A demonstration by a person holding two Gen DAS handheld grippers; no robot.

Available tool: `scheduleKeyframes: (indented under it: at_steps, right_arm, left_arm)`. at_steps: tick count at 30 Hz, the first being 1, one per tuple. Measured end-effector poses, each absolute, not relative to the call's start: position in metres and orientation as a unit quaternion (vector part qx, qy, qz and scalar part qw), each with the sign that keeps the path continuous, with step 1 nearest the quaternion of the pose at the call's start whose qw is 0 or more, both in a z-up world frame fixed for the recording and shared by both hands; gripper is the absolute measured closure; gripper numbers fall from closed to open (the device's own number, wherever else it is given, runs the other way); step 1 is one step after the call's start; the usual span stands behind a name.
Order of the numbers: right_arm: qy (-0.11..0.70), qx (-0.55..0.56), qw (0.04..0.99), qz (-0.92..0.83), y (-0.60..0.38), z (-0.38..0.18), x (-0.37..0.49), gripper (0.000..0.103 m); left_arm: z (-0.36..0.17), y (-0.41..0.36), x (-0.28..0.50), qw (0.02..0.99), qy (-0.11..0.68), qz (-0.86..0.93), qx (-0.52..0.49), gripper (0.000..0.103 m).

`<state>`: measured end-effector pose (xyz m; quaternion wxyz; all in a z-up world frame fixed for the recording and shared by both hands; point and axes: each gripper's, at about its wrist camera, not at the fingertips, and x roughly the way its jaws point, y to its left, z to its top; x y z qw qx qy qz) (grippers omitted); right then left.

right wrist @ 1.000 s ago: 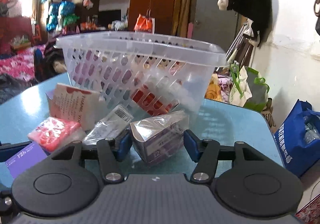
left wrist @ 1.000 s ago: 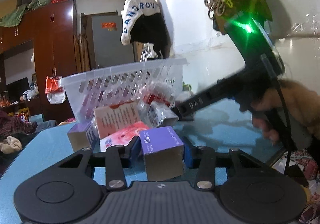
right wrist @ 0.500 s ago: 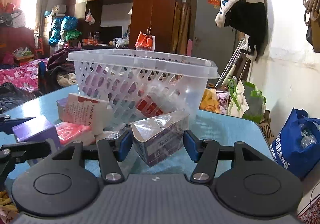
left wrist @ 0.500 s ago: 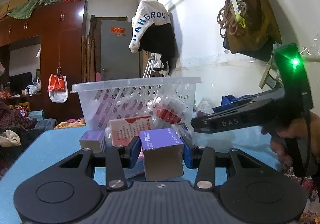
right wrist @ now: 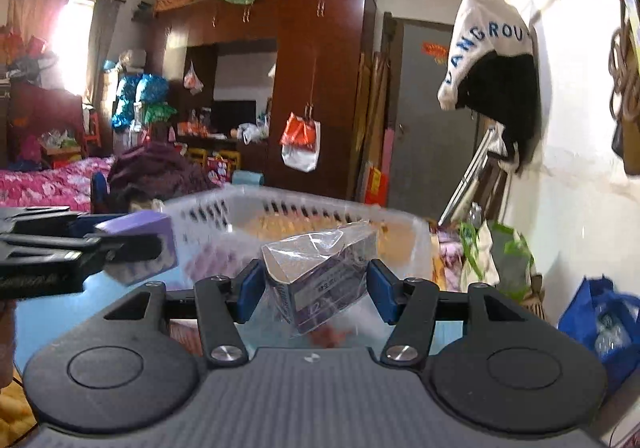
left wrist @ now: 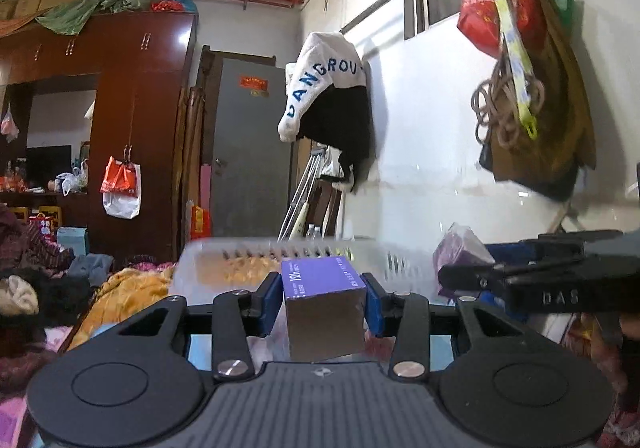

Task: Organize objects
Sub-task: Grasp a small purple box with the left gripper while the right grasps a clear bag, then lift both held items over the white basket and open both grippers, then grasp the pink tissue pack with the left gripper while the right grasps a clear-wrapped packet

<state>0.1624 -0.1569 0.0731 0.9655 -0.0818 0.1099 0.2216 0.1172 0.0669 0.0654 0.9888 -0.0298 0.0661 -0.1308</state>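
My left gripper (left wrist: 322, 298) is shut on a purple box (left wrist: 324, 304) marked "12h" and holds it in the air, level with the rim of the white slotted basket (left wrist: 224, 272). My right gripper (right wrist: 316, 284) is shut on a plastic-wrapped purple box (right wrist: 320, 280), also lifted, in front of the basket (right wrist: 304, 215). The left gripper with its purple box (right wrist: 140, 248) shows at the left of the right wrist view. The right gripper (left wrist: 472, 276) shows at the right of the left wrist view with its wrapped box (left wrist: 460, 252).
The blue table (right wrist: 52, 328) lies below both grippers. A white wall (left wrist: 432, 167) with hanging bags (left wrist: 532, 107) runs along the right. A blue bag (right wrist: 604, 320) sits on the floor at the right. A wardrobe (left wrist: 136, 127) stands behind.
Both grippers have risen from the table with their boxes, from beside the loose items up to the height of the basket rim. The items on the table have dropped out of view.
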Motion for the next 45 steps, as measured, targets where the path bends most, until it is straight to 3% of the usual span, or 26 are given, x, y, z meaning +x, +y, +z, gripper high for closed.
scheduleKeyframes:
  at_steps: [10, 12, 13, 14, 15, 18, 23, 29, 42, 43, 45]
  right_arm:
    - [0.147, -0.098, 0.963, 0.206, -0.127, 0.083, 0.252, 0.044]
    - [0.16, -0.094, 0.957, 0.223, -0.126, 0.078, 0.262, 0.042]
    - [0.163, -0.1, 0.956, 0.223, -0.125, 0.075, 0.264, 0.039]
    - [0.159, -0.11, 0.958, 0.21, -0.123, 0.07, 0.262, 0.03]
    - [0.149, -0.123, 0.961, 0.196, -0.122, 0.066, 0.254, 0.016]
    - [0.108, -0.114, 0.97, 0.188, -0.132, 0.06, 0.225, 0.0]
    - [0.118, -0.037, 0.963, 0.239, -0.162, 0.031, 0.178, 0.0]
    - [0.2, -0.029, 0.942, 0.267, -0.164, -0.01, 0.16, 0.0]
    - [0.234, 0.027, 0.947, 0.219, -0.176, -0.024, 0.174, 0.0]
    - [0.236, 0.022, 0.946, 0.22, -0.175, -0.025, 0.175, 0.0]
    - [0.24, 0.008, 0.945, 0.221, -0.169, -0.025, 0.176, 0.0]
  left_arm:
    - [0.094, 0.065, 0.216, 0.983, 0.134, -0.114, -0.05, 0.057]
    - [0.09, 0.064, 0.229, 0.984, 0.128, -0.118, -0.042, 0.05]
    - [0.088, 0.063, 0.235, 0.985, 0.135, -0.105, -0.03, 0.03]
    - [0.085, 0.06, 0.24, 0.986, 0.142, -0.082, -0.016, 0.022]
    - [0.082, 0.06, 0.241, 0.987, 0.144, -0.067, -0.006, 0.022]
    - [0.074, 0.067, 0.221, 0.988, 0.132, -0.08, -0.018, 0.022]
    - [0.054, 0.073, 0.163, 0.989, 0.117, -0.084, -0.028, 0.015]
    - [0.004, 0.068, 0.117, 0.98, 0.18, -0.078, -0.028, 0.015]
    - [-0.032, 0.034, 0.106, 0.974, 0.212, -0.076, 0.028, 0.014]
    - [-0.032, 0.035, 0.106, 0.974, 0.21, -0.076, 0.024, 0.014]
    - [-0.031, 0.039, 0.104, 0.975, 0.208, -0.078, 0.01, 0.025]
